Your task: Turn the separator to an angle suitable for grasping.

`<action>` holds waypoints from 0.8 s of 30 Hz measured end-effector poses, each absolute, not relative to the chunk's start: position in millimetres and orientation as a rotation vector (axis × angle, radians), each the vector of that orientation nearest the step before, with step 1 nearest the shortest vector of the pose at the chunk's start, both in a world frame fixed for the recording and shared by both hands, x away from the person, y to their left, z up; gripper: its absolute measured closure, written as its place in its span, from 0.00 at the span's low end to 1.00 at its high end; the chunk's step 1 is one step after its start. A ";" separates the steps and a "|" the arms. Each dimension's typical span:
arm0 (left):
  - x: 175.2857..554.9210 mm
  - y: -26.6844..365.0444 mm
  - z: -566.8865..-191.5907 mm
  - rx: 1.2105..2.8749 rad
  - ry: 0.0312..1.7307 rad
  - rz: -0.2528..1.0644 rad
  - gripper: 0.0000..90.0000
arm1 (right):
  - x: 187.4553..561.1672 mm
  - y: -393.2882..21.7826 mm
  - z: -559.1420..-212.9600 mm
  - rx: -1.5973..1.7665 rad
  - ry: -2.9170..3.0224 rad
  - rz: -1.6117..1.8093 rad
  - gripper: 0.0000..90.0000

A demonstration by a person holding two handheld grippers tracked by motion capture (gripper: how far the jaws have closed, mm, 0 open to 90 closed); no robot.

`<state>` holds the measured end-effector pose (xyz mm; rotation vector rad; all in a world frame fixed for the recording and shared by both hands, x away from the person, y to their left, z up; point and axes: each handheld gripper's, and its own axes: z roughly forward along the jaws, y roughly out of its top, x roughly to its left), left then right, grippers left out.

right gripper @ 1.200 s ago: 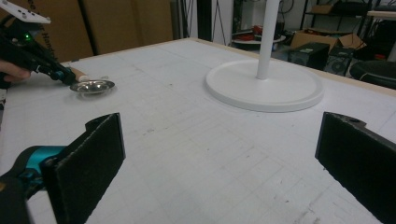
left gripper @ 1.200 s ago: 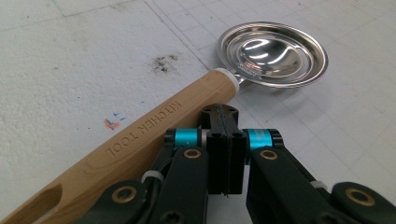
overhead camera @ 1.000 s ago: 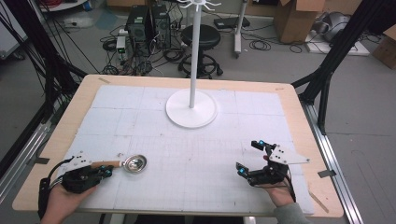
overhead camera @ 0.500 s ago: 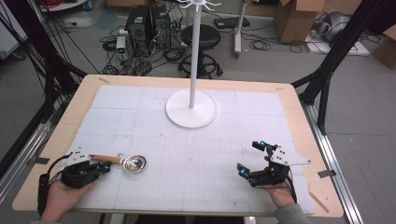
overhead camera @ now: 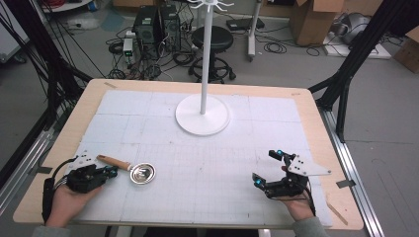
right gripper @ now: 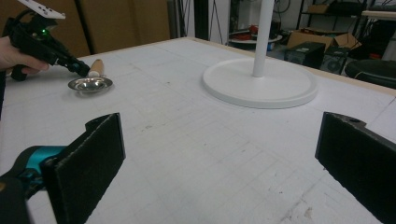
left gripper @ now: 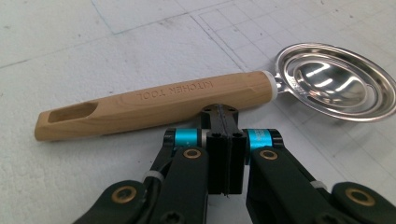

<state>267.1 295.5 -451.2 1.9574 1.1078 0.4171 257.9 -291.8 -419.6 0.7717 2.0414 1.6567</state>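
The little metal strainer [overhead camera: 141, 173] with a wooden handle [left gripper: 154, 102] lies at seven o'clock on the worktop [overhead camera: 296, 106]. It looks light and stiff; the handle is the best grip. The left hand-held gripper [left gripper: 219, 112] is pressed together beside it. The right hand-held gripper [overhead camera: 267, 168] is spread wide.

In the middle of the left gripper view, the wooden handle [left gripper: 154, 105] of the spoon carries the upside-down words "KITCHEN TOOL".
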 end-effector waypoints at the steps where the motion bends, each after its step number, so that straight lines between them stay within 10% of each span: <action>1: 268.2 295.5 -451.1 1.958 1.109 0.417 1.00 | 257.8 -291.8 -419.6 0.771 2.041 1.657 0.01; 24: 295.3 288.9 -450.6 1.998 1.055 0.452 1.00 | 255.6 -295.9 -420.3 0.786 2.037 1.650 0.01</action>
